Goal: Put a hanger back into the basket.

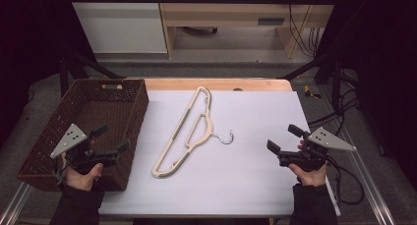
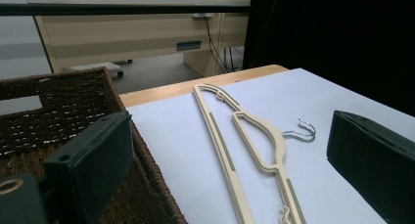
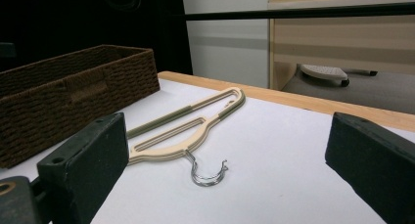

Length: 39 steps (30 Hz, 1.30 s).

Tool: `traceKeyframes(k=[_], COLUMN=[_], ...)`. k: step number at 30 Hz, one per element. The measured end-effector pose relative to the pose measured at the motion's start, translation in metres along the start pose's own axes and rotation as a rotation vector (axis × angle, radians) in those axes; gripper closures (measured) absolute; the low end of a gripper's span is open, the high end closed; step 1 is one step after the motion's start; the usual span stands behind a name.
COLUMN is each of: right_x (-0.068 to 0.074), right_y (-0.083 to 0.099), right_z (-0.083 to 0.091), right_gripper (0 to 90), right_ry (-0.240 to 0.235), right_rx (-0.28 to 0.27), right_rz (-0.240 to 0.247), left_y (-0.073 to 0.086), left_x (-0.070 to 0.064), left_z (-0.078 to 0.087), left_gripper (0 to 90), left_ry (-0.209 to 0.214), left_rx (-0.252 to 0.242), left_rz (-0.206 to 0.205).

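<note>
A white sheet covers the table, and at its left side stands a brown woven basket that looks empty. On the sheet, just right of the basket but apart from it, lies a cream hanger, flat and alone. Its long axis goes from the near left corner to the far middle of the table, so it lies diagonal to both hands. Its metal hook points to the right, toward the right gripper.

The left gripper hangs over the near right edge of the basket, and its jaws stand wide apart with nothing between them. The right gripper hangs over the right part of the sheet, and its jaws are also wide and empty. I judge the left gripper is a little nearer to the low end of the hanger, while the right one is nearer to the hook and faces it directly, as the right gripper view shows.

In the left gripper view the near end of the hanger is cut off by the bottom edge. I cannot tell how much the hook lifts from the sheet.
</note>
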State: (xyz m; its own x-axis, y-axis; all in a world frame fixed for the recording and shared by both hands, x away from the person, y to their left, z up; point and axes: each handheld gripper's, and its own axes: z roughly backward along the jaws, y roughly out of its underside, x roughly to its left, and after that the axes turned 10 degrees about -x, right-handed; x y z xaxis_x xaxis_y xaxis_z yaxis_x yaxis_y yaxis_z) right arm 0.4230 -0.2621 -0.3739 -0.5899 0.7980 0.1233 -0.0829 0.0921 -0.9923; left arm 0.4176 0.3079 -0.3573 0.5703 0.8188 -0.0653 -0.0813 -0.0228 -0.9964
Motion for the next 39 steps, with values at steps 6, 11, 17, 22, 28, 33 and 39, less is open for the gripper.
traceKeyframes(k=[6, 11, 17, 22, 28, 33, 39], right_x=[0.000, 0.000, 0.003, 0.009, 0.017, 0.022, 0.023], right_y=[-0.001, -0.004, -0.007, -0.007, -0.006, -0.006, 0.003], right_z=[-0.001, -0.007, -0.028, -0.053, -0.088, -0.118, -0.149], right_gripper=[3.6, 4.5, 5.3, 5.5, 7.9, 10.8, 15.0], right_ry=[-0.001, -0.006, -0.017, -0.047, -0.082, -0.117, -0.136], right_rx=[0.008, 0.020, 0.065, 0.107, 0.140, 0.179, 0.225], right_rz=[-0.004, 0.018, 0.050, 0.064, 0.077, 0.097, 0.104], left_y=[0.000, 0.000, 0.000, 0.000, 0.000, 0.000, 0.000], left_x=[0.000, 0.002, 0.003, 0.004, 0.005, 0.006, 0.006], left_z=[0.001, 0.002, 0.003, 0.003, 0.004, 0.005, 0.004], left_gripper=[3.1, 3.1, 3.1, 3.0, 3.0, 3.0, 3.0], left_ry=[-0.010, -0.023, -0.031, -0.031, -0.029, -0.029, -0.027], left_rx=[-0.011, -0.022, -0.029, -0.033, -0.037, -0.037, -0.033], left_rz=[0.000, 0.004, 0.003, 0.009, 0.002, 0.004, 0.003])
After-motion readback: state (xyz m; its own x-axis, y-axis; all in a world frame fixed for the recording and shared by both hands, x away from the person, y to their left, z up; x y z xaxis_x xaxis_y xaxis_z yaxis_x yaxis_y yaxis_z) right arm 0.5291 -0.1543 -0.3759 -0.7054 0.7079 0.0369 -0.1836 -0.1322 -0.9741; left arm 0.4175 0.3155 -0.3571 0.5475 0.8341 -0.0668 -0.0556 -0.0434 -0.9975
